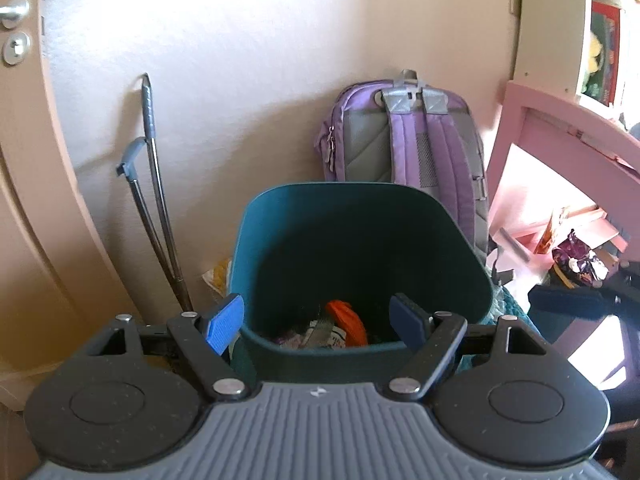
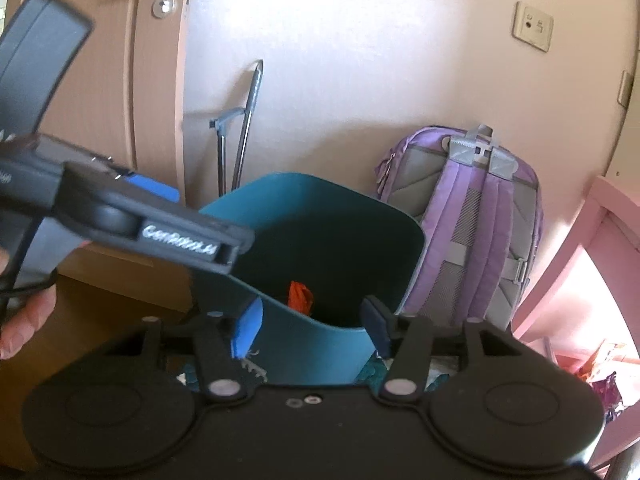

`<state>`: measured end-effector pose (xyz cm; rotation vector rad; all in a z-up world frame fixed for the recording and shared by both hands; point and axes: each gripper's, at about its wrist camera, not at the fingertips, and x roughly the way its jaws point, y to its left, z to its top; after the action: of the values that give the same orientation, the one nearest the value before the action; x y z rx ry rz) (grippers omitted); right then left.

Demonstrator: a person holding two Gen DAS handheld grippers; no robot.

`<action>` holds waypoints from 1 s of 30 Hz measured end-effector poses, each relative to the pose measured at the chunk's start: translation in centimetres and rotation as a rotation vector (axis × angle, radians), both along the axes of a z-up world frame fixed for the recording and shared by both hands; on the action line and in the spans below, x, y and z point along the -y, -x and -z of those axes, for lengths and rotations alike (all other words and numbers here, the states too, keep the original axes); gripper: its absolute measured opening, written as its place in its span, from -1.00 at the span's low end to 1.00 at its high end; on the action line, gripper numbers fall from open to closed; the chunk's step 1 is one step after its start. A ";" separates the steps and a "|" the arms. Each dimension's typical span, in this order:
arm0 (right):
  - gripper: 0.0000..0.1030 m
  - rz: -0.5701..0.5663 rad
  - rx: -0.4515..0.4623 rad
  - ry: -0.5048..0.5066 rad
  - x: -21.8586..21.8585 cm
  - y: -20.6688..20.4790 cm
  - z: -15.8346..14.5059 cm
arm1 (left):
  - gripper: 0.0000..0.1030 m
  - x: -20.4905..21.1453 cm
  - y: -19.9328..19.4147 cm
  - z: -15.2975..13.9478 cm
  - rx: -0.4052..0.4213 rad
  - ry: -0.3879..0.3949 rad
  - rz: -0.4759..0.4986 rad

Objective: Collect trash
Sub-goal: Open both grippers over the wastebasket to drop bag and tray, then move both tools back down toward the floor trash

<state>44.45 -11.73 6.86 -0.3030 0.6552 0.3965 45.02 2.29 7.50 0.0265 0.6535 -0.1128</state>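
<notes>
A teal trash bin [image 1: 360, 240] stands on the floor against the wall, with an orange wrapper [image 1: 347, 322] and several crumpled papers at its bottom. My left gripper [image 1: 318, 326] hangs open just above the bin's near rim, nothing between its blue pads. In the right wrist view the same bin [image 2: 320, 216] shows the orange wrapper [image 2: 299, 297] inside. My right gripper [image 2: 310, 330] is open and empty over the bin's near edge. The left gripper's body [image 2: 120, 212] crosses the left of that view, held by a hand [image 2: 24, 320].
A purple backpack [image 1: 404, 136] leans on the wall behind the bin. A metal-handled tool [image 1: 154, 200] stands to the left beside a wooden door [image 1: 24, 160]. Pink furniture [image 1: 560, 152] with colourful wrappers [image 1: 576, 258] under it sits at right.
</notes>
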 end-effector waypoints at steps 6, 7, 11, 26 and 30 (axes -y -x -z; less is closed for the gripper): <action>0.11 -0.005 0.004 -0.022 0.4 2.3 -1.5 | 0.56 -0.6 4.2 -0.8 0.019 0.001 0.015; 0.11 -0.006 0.003 -0.025 0.4 2.7 -1.7 | 0.59 -0.7 4.8 -0.8 0.020 0.007 0.018; 0.11 -0.003 -0.013 -0.045 0.4 4.3 -2.3 | 0.81 -1.2 7.5 -1.0 0.021 0.031 0.025; 0.12 -0.068 -0.080 -0.066 0.4 11.8 0.1 | 0.99 -4.8 16.6 1.3 -0.018 0.201 0.079; 0.12 -0.078 -0.118 -0.059 0.2 13.4 2.7 | 0.99 -6.1 18.2 4.4 -0.051 0.173 0.075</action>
<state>31.04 -11.95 4.11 -0.2504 0.7475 0.5107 26.78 8.37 3.15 -0.1192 0.6922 -0.2428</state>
